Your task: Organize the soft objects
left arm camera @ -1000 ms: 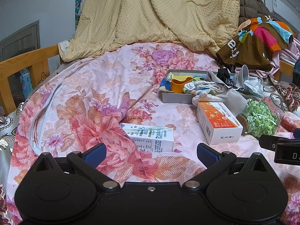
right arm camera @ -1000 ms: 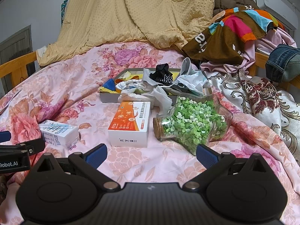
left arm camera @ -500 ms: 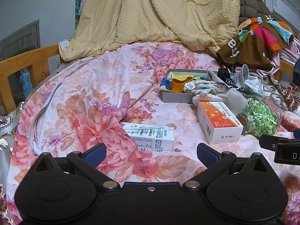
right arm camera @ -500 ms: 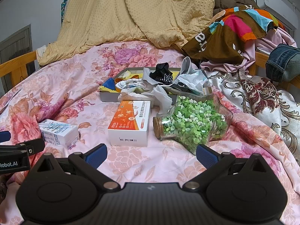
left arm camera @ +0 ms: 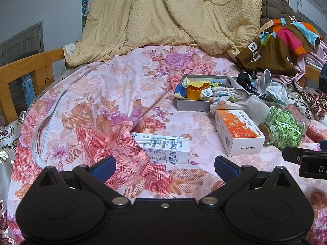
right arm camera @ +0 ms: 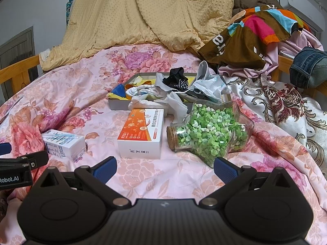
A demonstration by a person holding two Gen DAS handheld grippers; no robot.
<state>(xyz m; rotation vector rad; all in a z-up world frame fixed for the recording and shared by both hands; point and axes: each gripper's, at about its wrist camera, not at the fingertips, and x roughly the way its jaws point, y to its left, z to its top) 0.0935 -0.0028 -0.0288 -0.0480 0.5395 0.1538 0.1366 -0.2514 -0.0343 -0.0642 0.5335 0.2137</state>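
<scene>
Ahead of our left claw (left arm camera: 164, 166) a raised fold of the floral quilt (left arm camera: 114, 143) and the white carton (left arm camera: 163, 148) block the straight path; to their left the quilt lies open up to the yellow blanket (left arm camera: 167, 16). Before our right claw (right arm camera: 165, 168) we see bare quilt, then the orange box (right arm camera: 141, 132) and the jar of green pieces (right arm camera: 206, 132) lying close together. Behind them the overflowing grey tray (right arm camera: 120, 103) blocks the way, with heaped clothes (right arm camera: 251, 36) to its right.
</scene>
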